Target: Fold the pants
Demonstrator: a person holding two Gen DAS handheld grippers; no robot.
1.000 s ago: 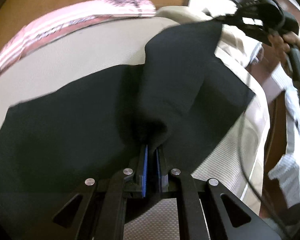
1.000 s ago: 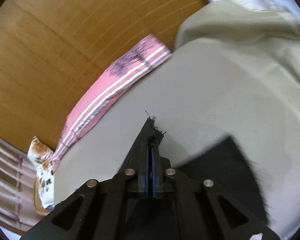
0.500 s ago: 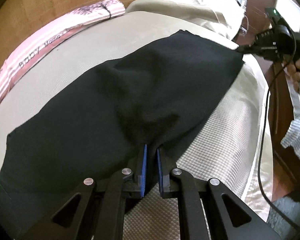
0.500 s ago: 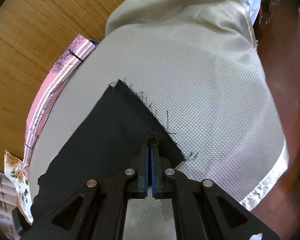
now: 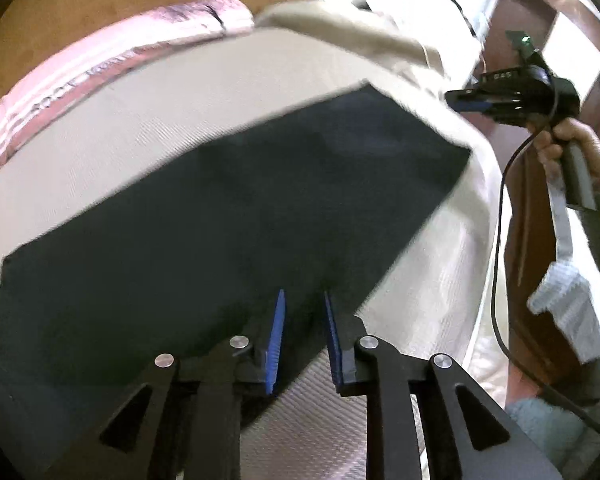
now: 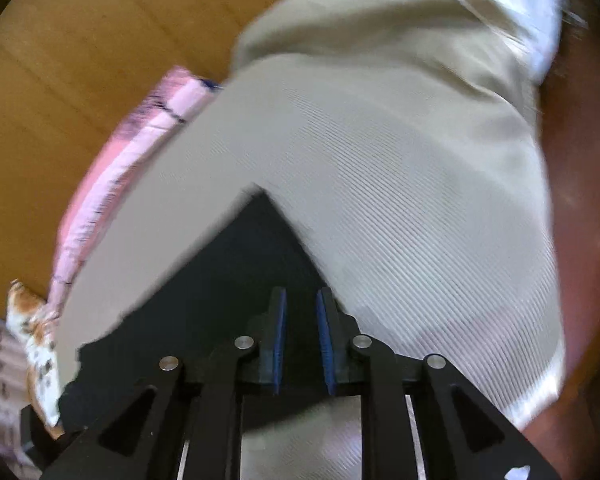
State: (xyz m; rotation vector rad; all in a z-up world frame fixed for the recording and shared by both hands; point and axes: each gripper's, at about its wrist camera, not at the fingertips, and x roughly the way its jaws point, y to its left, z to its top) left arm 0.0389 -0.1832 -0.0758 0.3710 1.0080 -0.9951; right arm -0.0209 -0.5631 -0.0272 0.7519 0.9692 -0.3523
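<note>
Two tools, left tool (image 5: 302, 336) and right tool (image 6: 300, 334), have just been opening; both stand narrowly parted, gripping nothing. Soft, light, limp black fabric pants (image 5: 228, 216) lie flat on the beige bed cover (image 5: 188, 100), best pinched at corners or hems.

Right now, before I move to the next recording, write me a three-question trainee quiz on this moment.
1. True or false: the left gripper is clamped on the black pants.
2. What do the pants lie on? A) wooden floor B) beige bedspread C) chair
3. What lies along the bed's far edge?

Key: 1 false, its jaws have just been opening and stand apart; 2 B; 3 the pink striped cloth.
</note>
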